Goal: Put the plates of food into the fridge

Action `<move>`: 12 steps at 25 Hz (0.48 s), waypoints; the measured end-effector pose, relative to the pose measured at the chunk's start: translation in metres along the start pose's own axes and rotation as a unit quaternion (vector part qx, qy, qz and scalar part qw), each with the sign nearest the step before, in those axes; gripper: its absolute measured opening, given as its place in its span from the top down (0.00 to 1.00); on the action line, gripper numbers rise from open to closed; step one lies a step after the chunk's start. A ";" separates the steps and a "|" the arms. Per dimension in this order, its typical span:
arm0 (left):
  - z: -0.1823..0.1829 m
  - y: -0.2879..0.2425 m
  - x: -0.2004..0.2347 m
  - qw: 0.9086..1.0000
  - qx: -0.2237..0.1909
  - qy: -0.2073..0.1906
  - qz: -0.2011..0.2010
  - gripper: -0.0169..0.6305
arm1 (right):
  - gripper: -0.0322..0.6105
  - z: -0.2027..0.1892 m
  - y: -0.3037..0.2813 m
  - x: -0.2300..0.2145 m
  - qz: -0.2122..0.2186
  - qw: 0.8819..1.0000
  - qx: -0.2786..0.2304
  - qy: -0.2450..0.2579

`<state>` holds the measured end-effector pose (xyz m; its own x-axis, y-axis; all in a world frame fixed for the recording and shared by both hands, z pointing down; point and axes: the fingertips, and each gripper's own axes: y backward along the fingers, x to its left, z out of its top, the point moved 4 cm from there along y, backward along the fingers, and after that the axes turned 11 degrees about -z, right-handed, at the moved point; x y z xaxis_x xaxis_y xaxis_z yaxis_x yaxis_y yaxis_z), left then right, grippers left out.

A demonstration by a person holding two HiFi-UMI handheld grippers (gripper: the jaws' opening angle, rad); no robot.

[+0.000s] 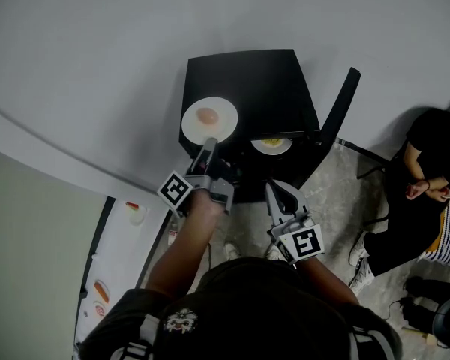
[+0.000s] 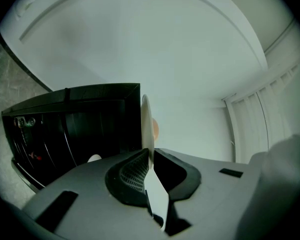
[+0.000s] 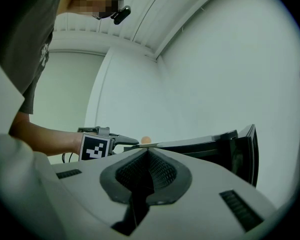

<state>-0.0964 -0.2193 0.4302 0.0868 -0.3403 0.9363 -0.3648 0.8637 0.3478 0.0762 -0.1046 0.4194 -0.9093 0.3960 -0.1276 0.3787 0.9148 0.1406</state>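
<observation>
Here left tongs (image 2: 149, 156) clamp the plate (image 2: 146, 121) rim; right tongs (image 3: 148, 150) sit closed.

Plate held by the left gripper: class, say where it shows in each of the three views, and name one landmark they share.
Head view: the plate is upper centre, over the black fridge's left edge.
Left gripper view: centre, edge-on, pinched between the fingers.
Right gripper view: thin edge near centre, at the left gripper's tip.
Shared landmark: the black fridge.

Person in black (image 1: 429, 172), rt edge; speckled grey floor (image 1: 331, 201); white wall (image 1: 97, 51) bkgd.
</observation>
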 end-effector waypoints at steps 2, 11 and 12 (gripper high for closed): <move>0.000 0.002 0.001 1.000 0.001 -0.001 -0.001 0.90 | 0.91 -0.002 0.000 0.000 0.002 1.000 0.003 0.001; -0.010 0.017 -0.005 1.000 0.025 -0.008 -0.010 0.92 | 0.91 -0.009 0.000 0.002 0.007 1.000 0.014 0.001; -0.012 0.019 -0.006 0.999 0.029 -0.009 -0.011 0.92 | 0.91 -0.009 0.000 0.002 0.007 1.000 0.014 0.001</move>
<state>-0.0923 -0.1963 0.4317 0.0795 -0.3664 0.9270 -0.4161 0.8329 0.3649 0.0728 -0.1042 0.4275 -0.9045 0.4079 -0.1247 0.3953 0.9114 0.1141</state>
